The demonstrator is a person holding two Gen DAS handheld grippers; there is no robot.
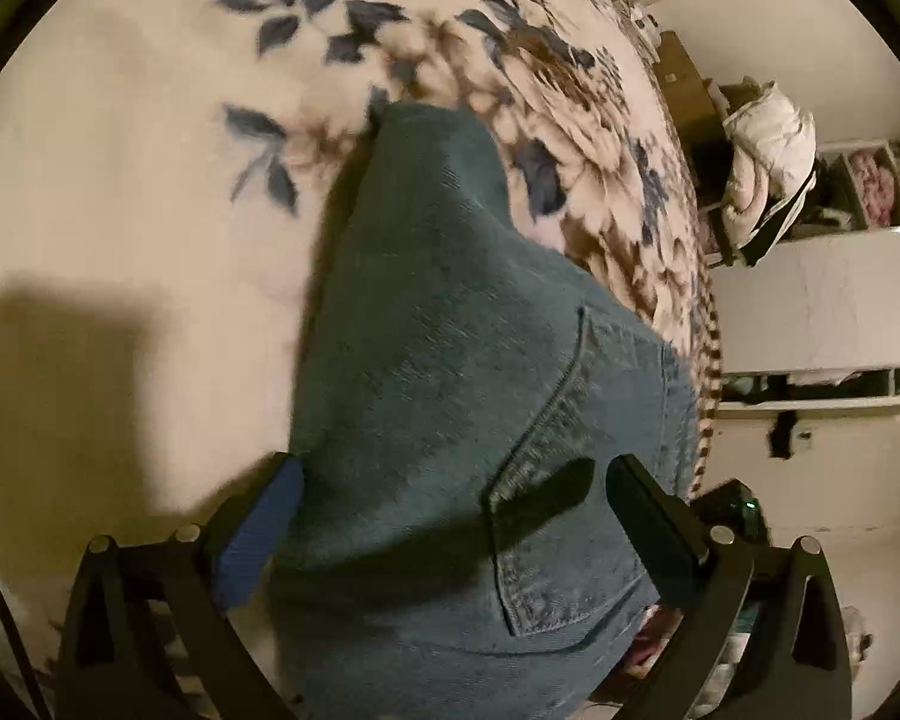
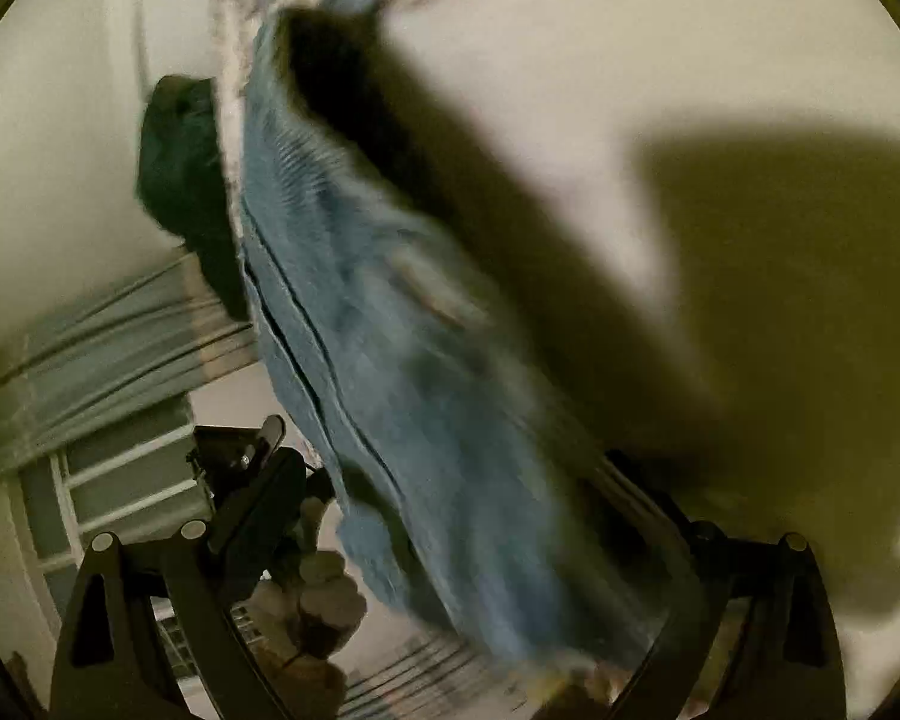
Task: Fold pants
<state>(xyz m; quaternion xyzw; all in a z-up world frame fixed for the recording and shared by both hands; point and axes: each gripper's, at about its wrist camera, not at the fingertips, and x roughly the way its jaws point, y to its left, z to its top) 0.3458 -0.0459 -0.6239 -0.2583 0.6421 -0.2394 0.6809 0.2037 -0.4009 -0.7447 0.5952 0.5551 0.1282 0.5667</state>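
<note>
Blue denim pants point(image 1: 450, 330) lie along a cream blanket point(image 1: 120, 150) printed with blue and brown flowers, and a back pocket point(image 1: 570, 516) faces up. My left gripper point(image 1: 453, 462) is open wide over the waist end. Its blue-padded fingers point(image 1: 258, 534) stand on either side of the cloth without pressing it. In the right wrist view the pants point(image 2: 390, 330) are blurred and run up the middle. My right gripper point(image 2: 456, 462) is spread wide around them and looks open. A hand point(image 2: 318, 594) holds the other black gripper at lower left.
The bed's edge runs down the right of the left wrist view. Beyond it are white shelves point(image 1: 810, 300) and a bundled white quilt point(image 1: 762, 150). In the right wrist view a dark green cloth point(image 2: 174, 180) lies beside the pants, above a grey curtain point(image 2: 108, 336) and a window point(image 2: 120, 480).
</note>
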